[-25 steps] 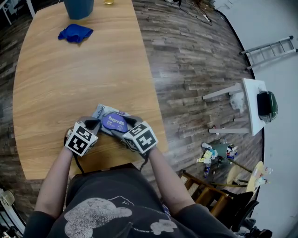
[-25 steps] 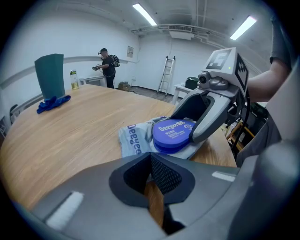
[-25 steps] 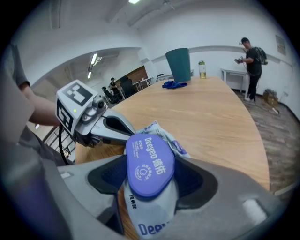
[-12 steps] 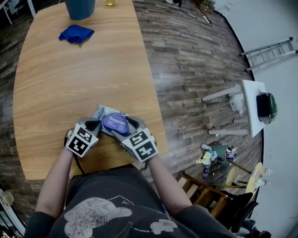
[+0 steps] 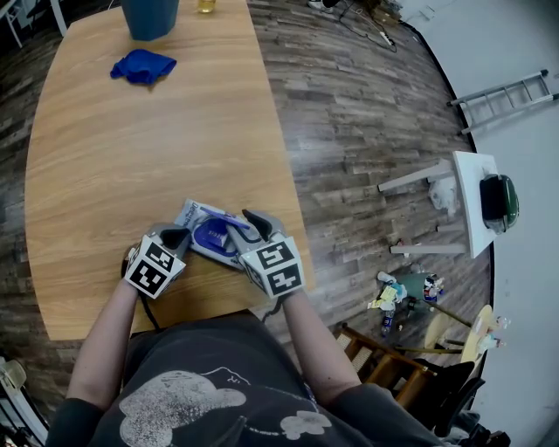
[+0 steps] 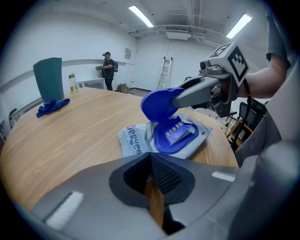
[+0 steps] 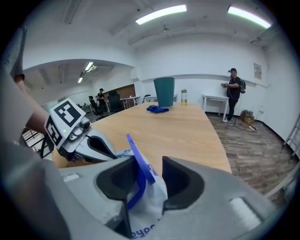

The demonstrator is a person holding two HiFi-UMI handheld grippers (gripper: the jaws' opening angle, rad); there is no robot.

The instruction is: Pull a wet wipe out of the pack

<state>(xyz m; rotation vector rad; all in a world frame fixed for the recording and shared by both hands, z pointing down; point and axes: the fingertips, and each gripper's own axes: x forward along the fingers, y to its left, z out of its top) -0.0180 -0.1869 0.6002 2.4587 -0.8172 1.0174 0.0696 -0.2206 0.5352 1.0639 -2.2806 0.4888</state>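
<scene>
We lost most of the pack [image 5: 194,213] behind the right gripper's [image 7: 147,180] own body in its view, and the teal bin [image 5: 150,16] was cut off at the top of the head view. We counted one pack on the table [image 5: 105,157] near its front edge, one blue lid [image 6: 159,104] flipped up, one blue cloth [image 5: 142,65] and two grippers. The left gripper's [image 6: 153,183] jaws were together and empty, just beside the pack. The right gripper's jaws were partly apart and had just been closing, with the lid between them against one pad.

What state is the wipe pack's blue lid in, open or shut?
Open. In the left gripper view the blue lid stands flipped up off the wipe pack, baring the label underneath.
</scene>
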